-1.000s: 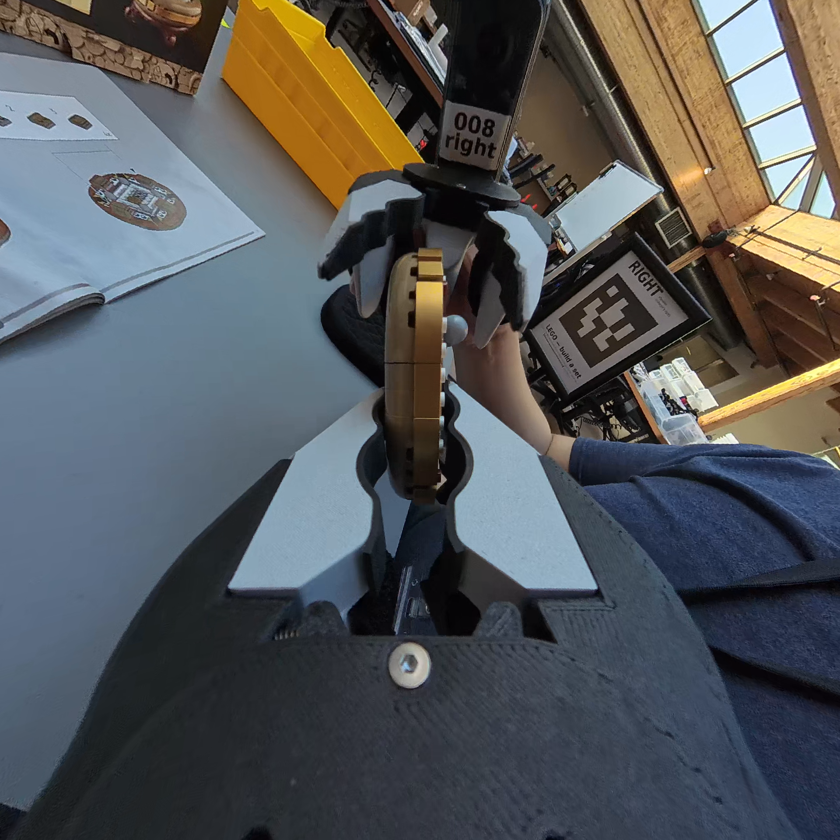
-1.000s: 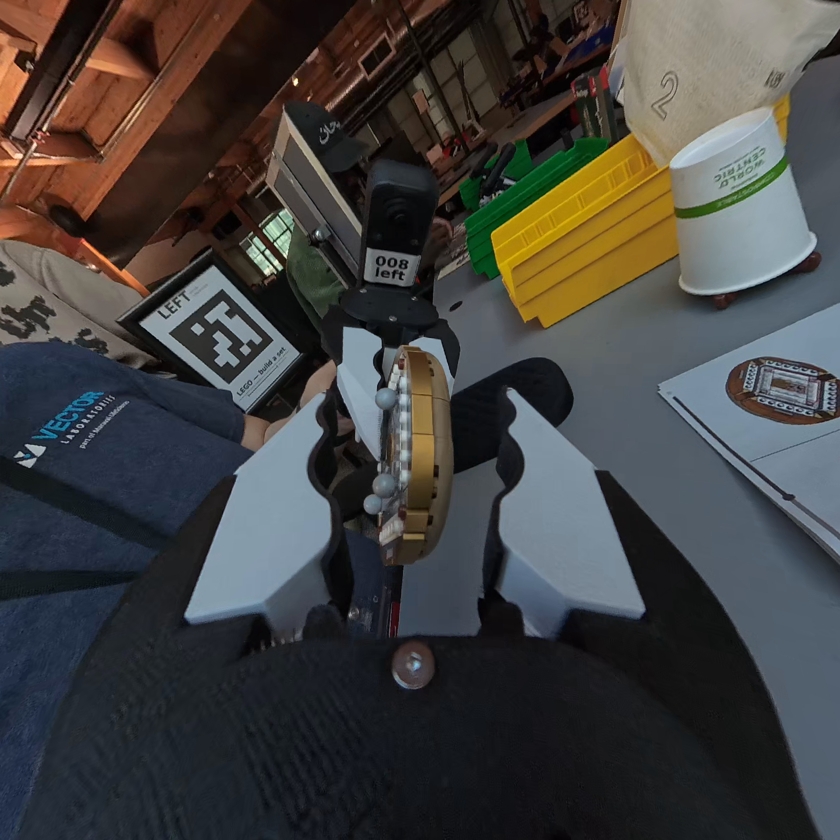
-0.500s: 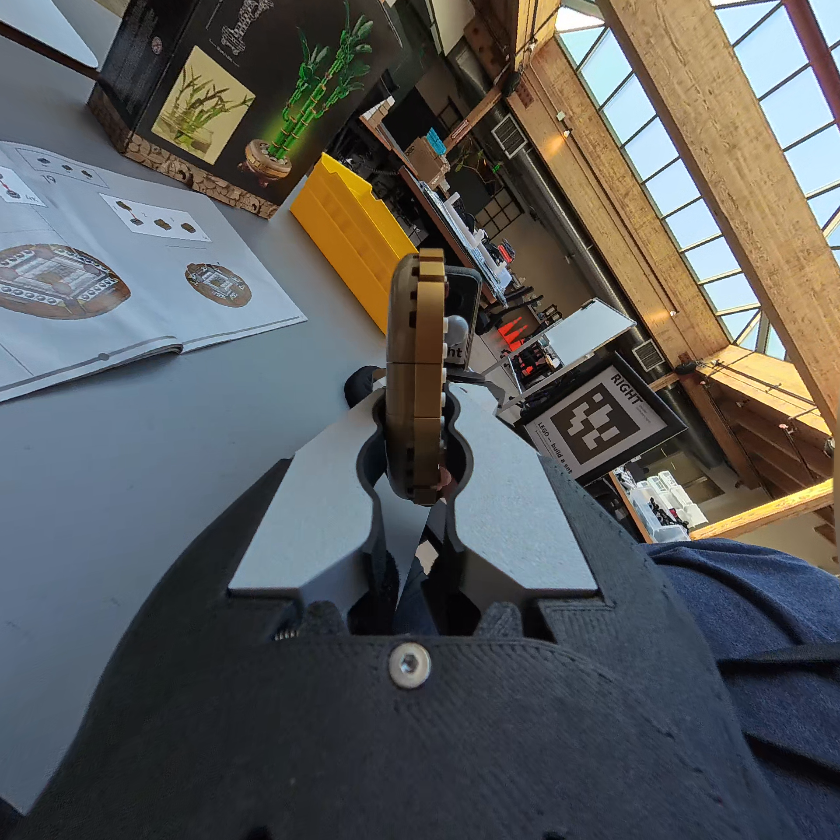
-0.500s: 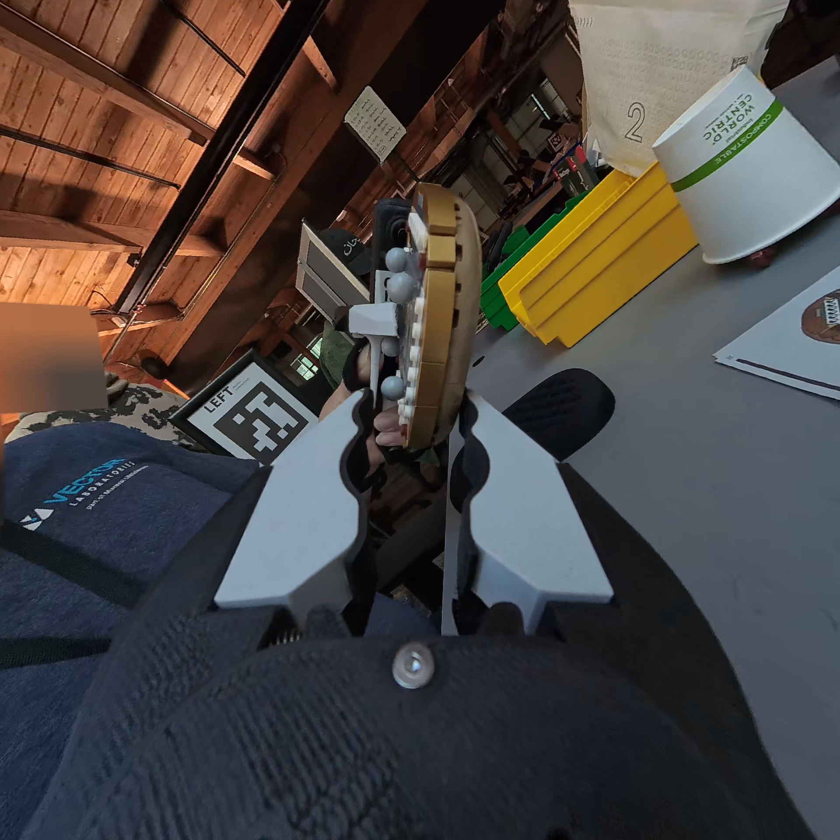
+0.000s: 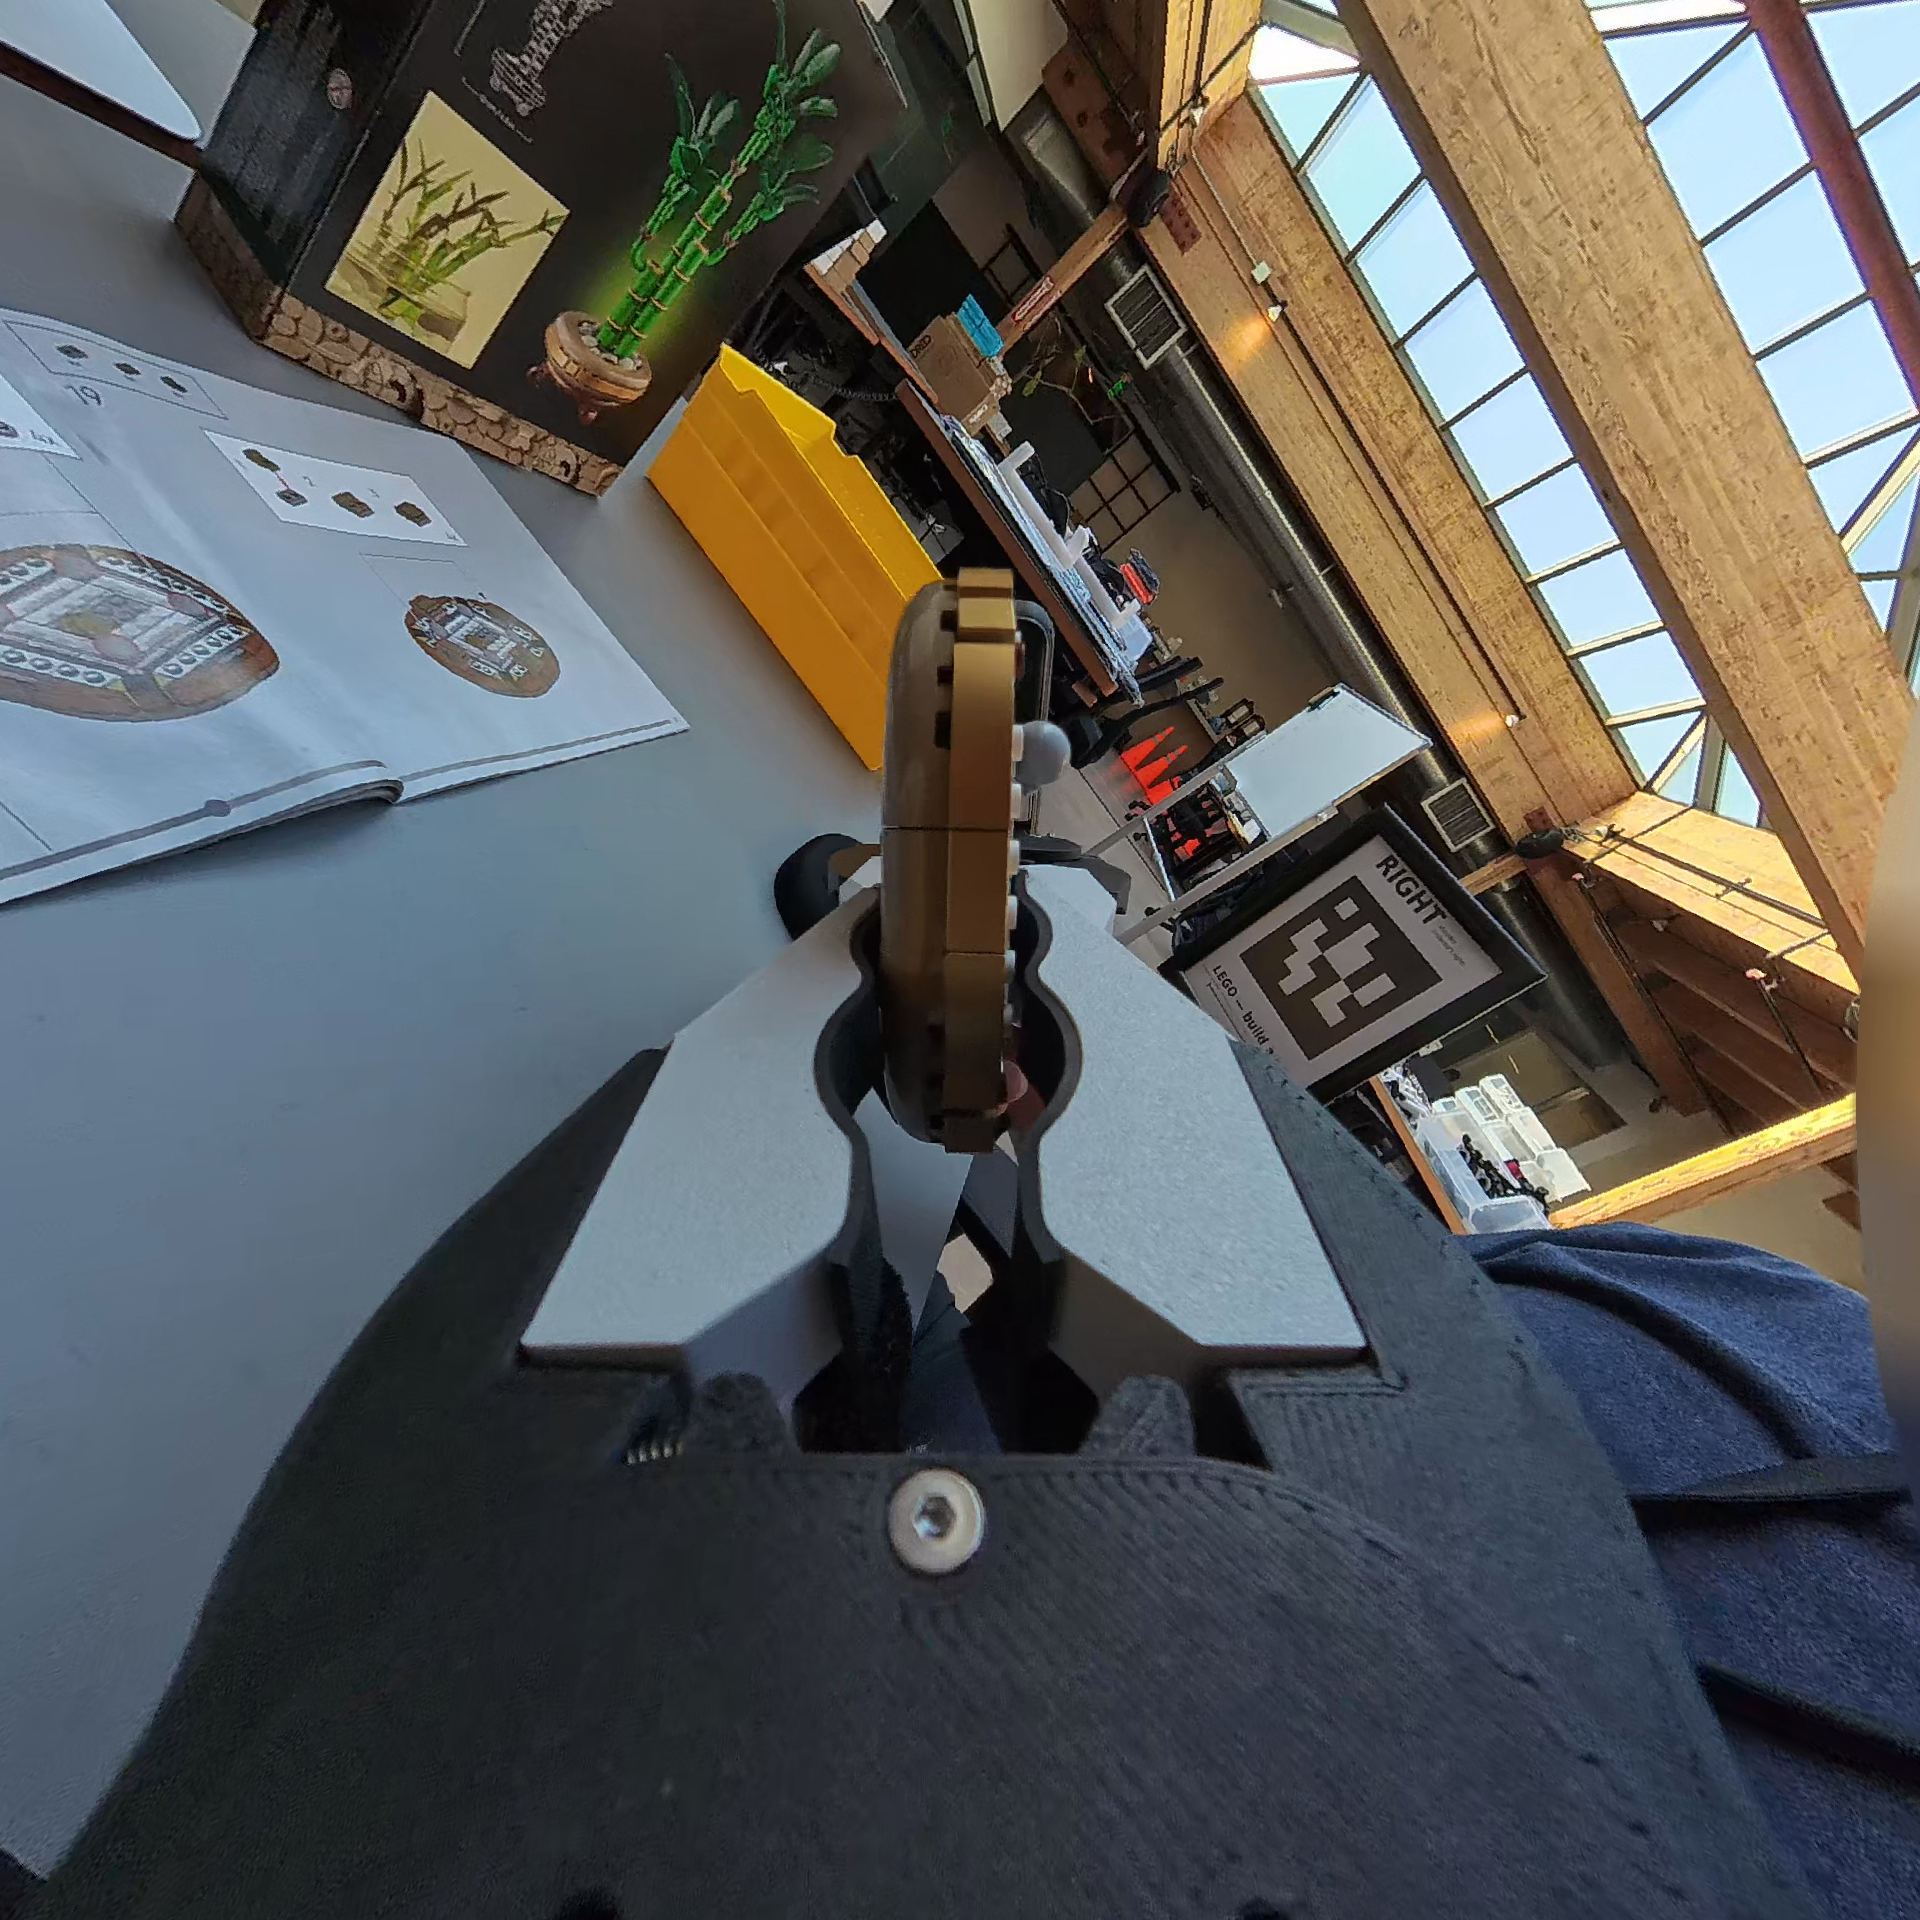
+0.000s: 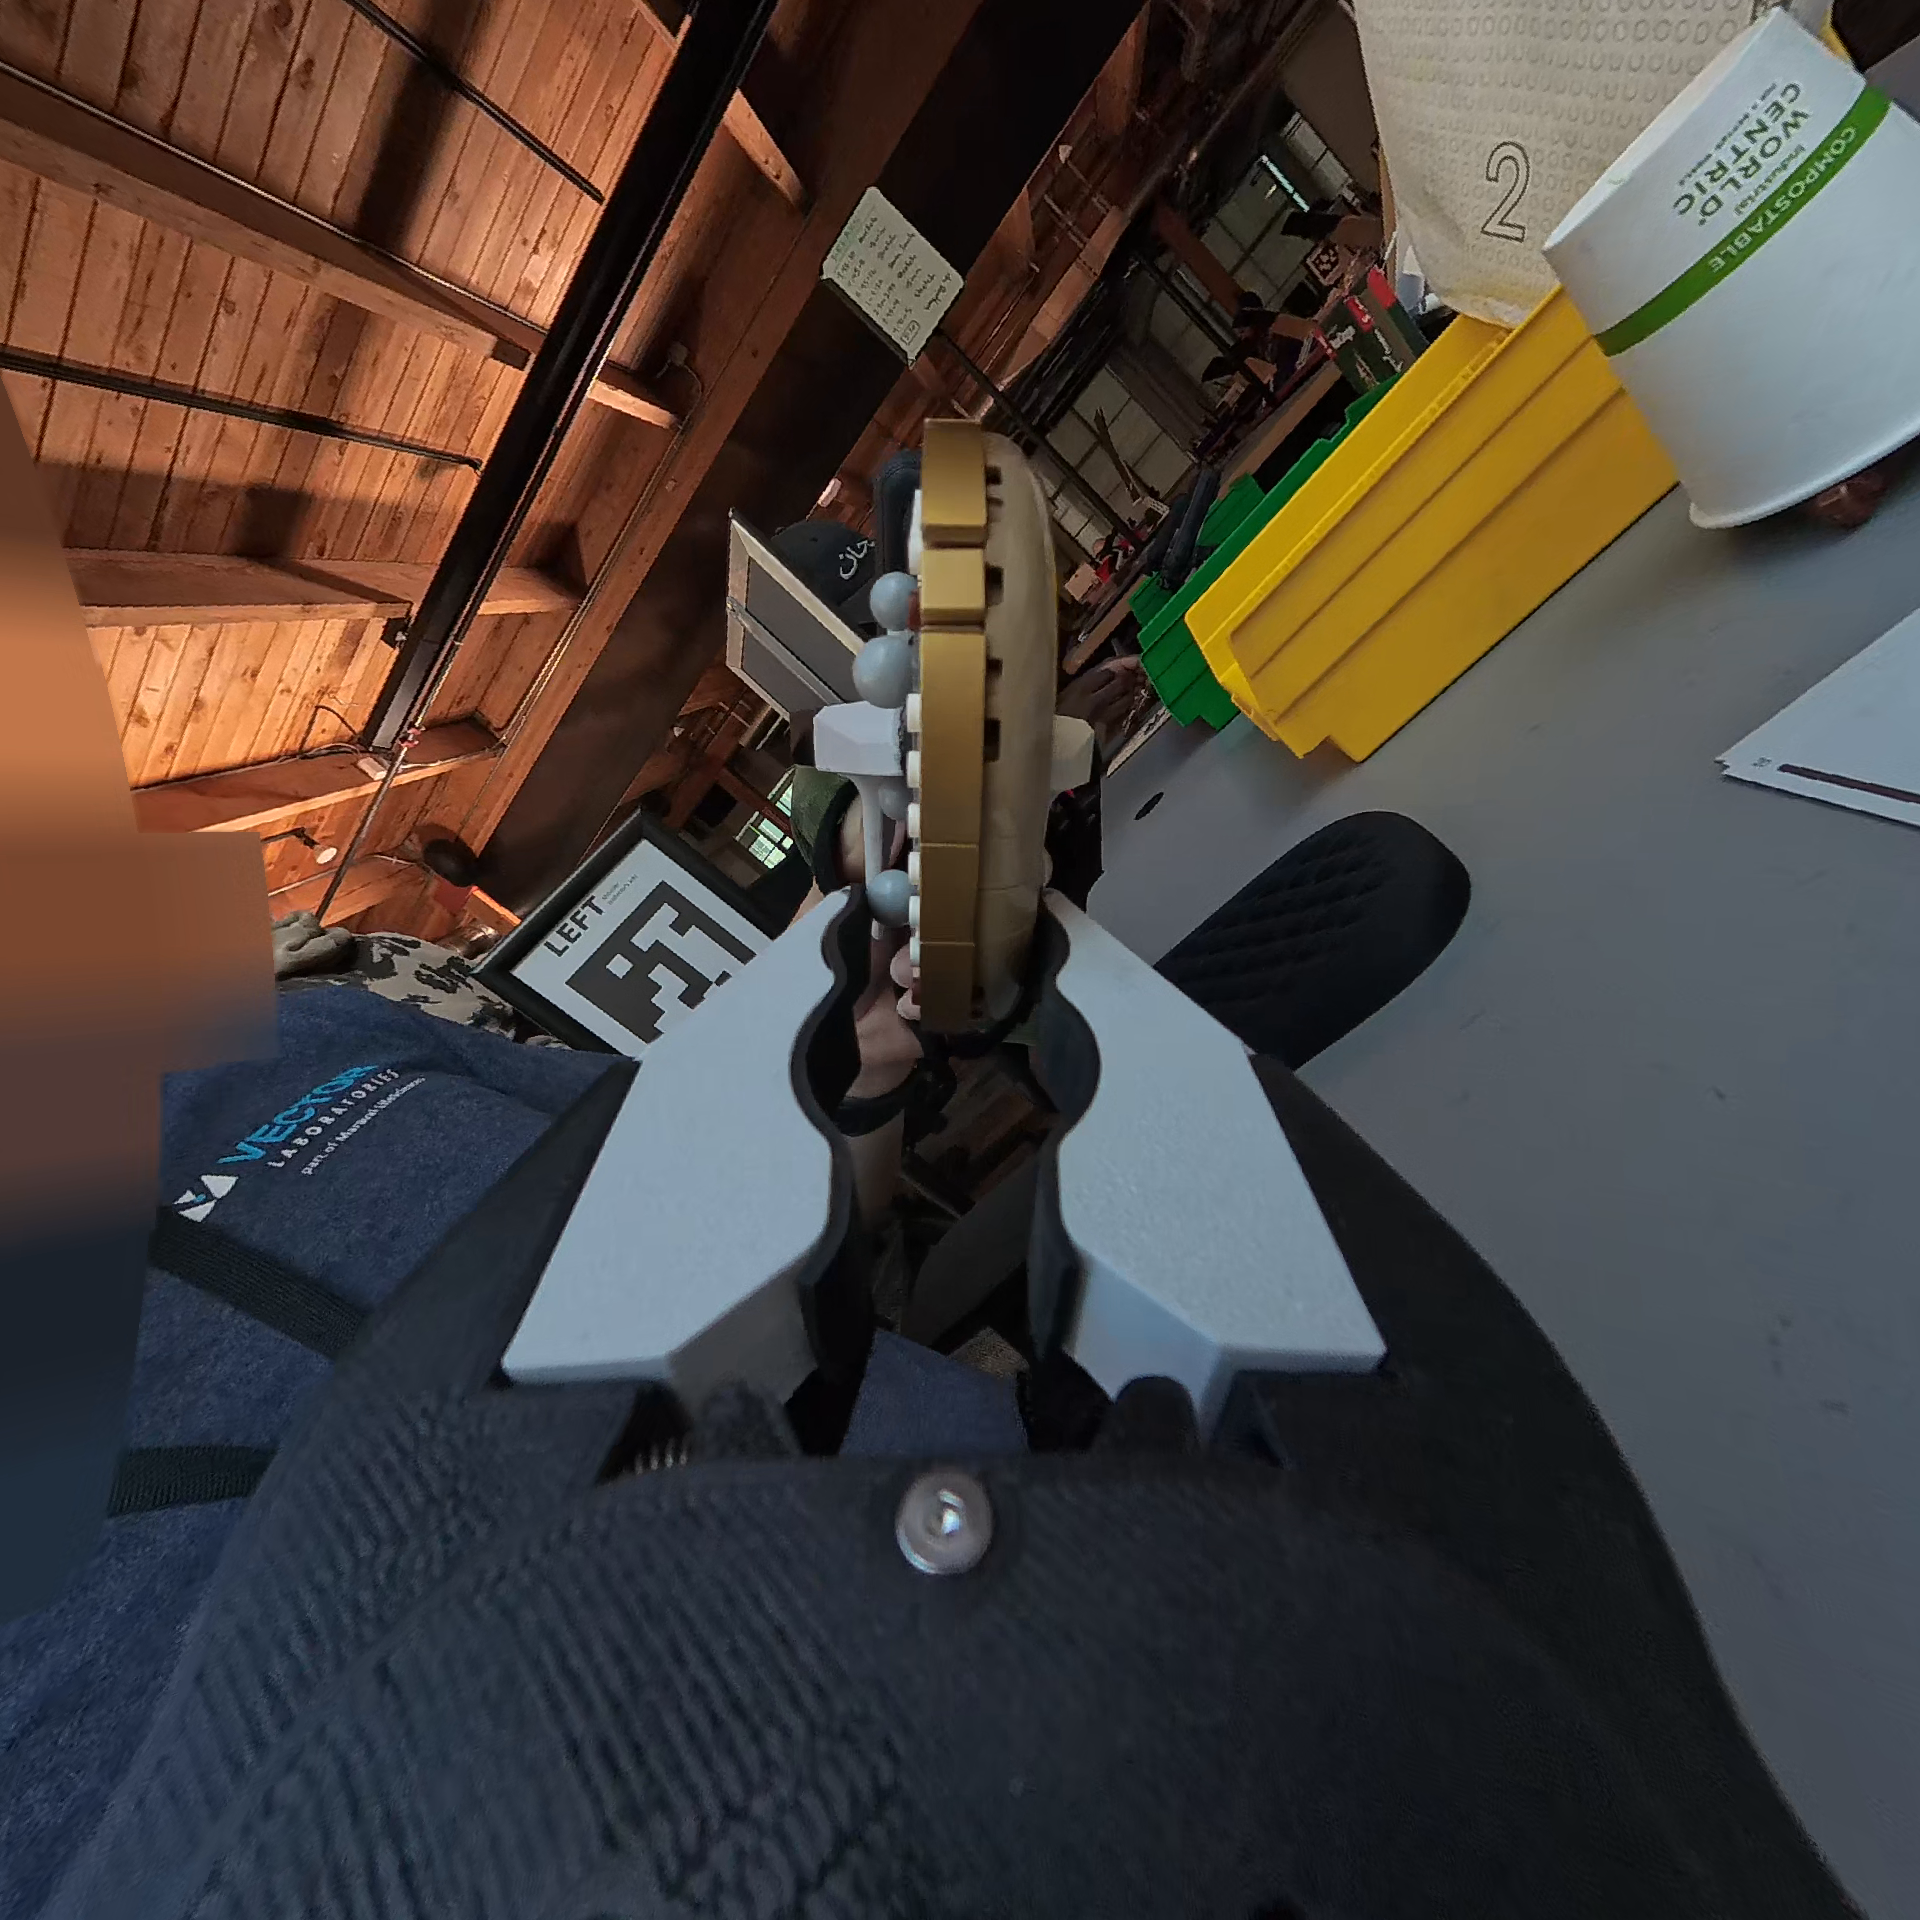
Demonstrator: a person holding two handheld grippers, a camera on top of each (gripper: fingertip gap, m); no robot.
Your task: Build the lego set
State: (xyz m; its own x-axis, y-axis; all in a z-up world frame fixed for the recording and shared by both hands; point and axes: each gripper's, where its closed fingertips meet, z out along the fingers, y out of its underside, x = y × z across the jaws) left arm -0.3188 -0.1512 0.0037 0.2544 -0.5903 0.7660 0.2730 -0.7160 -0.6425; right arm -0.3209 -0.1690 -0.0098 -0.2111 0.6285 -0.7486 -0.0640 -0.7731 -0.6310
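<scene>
In the left wrist view, the left gripper [image 5: 951,1023] is pinching the round gold base [image 5: 948,862] edge-on between its two pale fingers, the jaws drawn in close around the lower rim of the disc, which is standing upright and rising toward twelve o'clock. At about ten o'clock the open instruction booklet [image 5: 312,665] is lying on the grey table [image 5: 312,1039], with the set's box [image 5: 499,229] behind it at eleven and a yellow bin [image 5: 800,540] just right of the box. In the right wrist view, the right gripper [image 6: 945,997] is closing on the opposite rim of the same disc [image 6: 971,748], its jaws narrowed around the edge and seeming to be touching it (contact on the left finger is hard to confirm, since a grey ball stud sits there). Beyond the disc, the other gripper's pale fingers are showing at twelve o'clock. A white paper cup [image 6: 1756,301] is sitting at two o'clock beside yellow and green bins. Judging from this, the step in hand is holding the half-built base in the air between both tools, probably handing it over or turning it for inspection. The next move is calling for one gripper to be loosening only once the other is gripping firmly, then bringing the disc down flat on the table, studs up, near the booklet.
</scene>
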